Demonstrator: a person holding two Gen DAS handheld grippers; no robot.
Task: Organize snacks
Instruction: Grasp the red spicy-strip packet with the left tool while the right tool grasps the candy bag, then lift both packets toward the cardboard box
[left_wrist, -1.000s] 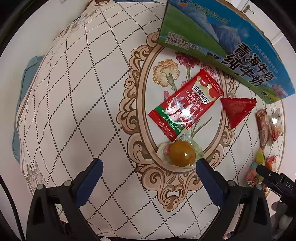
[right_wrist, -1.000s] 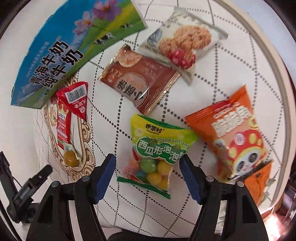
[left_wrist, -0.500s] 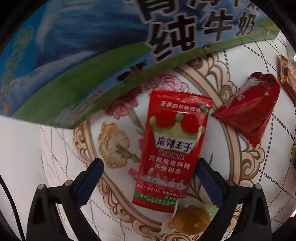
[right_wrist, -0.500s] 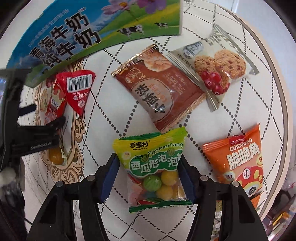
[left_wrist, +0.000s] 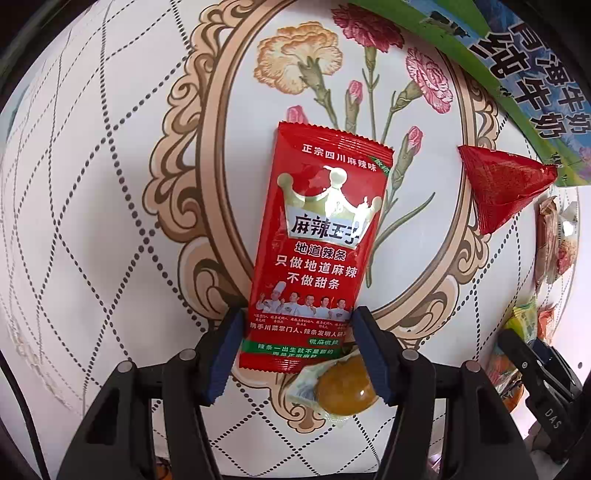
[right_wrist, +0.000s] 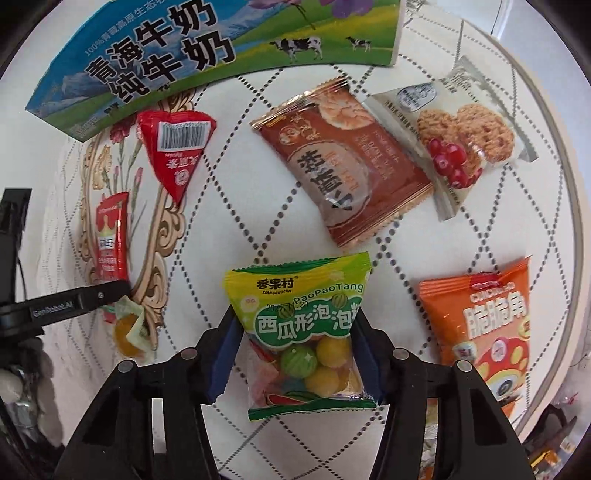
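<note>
Jaws closing: L gripper (left_wrist: 297, 350) pinches red spicy-strip packet (left_wrist: 317, 243), R gripper (right_wrist: 293, 354) pinches gum bag (right_wrist: 301, 332)

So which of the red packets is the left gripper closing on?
The long flat red spicy-strip packet with the crown, lying between the left gripper pads; the triangular red packet lies apart, nearer the milk carton.

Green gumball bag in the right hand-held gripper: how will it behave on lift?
The green-and-clear plastic gumball bag is probably floppy: thin film, loose round balls. Likely light. Glossy film may slip between the right hand-held gripper pads.
</note>
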